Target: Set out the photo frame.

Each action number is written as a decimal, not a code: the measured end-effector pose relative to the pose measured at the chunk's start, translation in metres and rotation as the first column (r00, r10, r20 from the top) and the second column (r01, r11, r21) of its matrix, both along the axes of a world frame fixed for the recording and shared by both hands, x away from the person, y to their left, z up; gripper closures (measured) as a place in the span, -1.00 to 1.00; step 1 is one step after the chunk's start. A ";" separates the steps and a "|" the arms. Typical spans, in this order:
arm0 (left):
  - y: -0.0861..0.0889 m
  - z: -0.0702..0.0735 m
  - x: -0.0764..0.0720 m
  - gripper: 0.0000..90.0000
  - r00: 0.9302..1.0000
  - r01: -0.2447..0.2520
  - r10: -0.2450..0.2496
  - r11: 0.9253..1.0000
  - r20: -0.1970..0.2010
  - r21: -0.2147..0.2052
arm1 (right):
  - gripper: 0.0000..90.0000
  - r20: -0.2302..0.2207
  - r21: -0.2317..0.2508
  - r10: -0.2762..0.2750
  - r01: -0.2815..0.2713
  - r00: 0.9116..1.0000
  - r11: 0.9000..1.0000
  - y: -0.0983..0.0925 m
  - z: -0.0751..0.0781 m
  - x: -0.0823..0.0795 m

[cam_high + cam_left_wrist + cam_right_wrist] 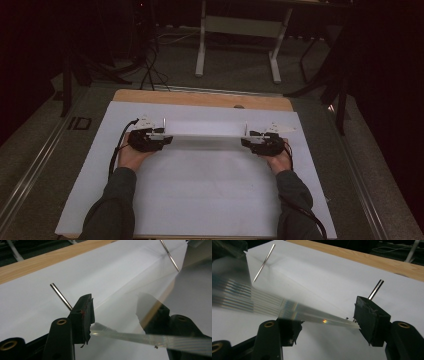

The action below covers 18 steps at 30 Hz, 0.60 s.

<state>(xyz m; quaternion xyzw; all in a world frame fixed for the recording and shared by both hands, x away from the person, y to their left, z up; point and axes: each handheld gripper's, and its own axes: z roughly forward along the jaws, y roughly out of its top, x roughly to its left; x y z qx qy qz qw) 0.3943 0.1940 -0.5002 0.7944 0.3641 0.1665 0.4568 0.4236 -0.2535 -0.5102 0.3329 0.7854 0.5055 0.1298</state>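
Note:
A long clear plate point(205, 139) spans between my two grippers over the white sheet point(200, 195). My left gripper point(166, 137) is at its left end and my right gripper point(245, 141) at its right end. Thin metal pins point(164, 123) point(246, 128) stand by each end. In the left gripper view the jaws point(116, 315) stand wide. The plate point(190, 290) touches the left pad point(85, 312) and passes over the other jaw, with a pin point(61, 296) behind. In the right gripper view the jaws point(324, 320) are wide too. The plate point(262, 302) meets the right pad point(369, 320) with a corner and lies over the left jaw.
The white sheet covers a wooden table whose far edge point(200, 98) shows bare. Beyond it are a desk frame point(237, 30) and cables point(150, 65) on a grey floor. The person's sleeves point(115, 205) come in from the bottom.

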 end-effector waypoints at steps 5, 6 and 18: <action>0.000 0.001 0.002 0.00 1.000 -0.006 0.006 1.000 -0.006 -0.014 | -0.12 -0.009 0.022 -0.008 0.008 1.000 1.000 -0.001 0.001 0.004; 0.001 0.001 0.003 0.00 1.000 -0.005 0.005 1.000 -0.006 -0.013 | -0.12 -0.012 0.025 -0.007 0.007 1.000 1.000 -0.001 0.000 0.004; 0.004 -0.002 0.008 -0.02 1.000 -0.013 0.014 0.998 0.010 -0.060 | -0.11 -0.039 0.069 -0.004 0.006 0.999 0.998 -0.004 0.001 0.011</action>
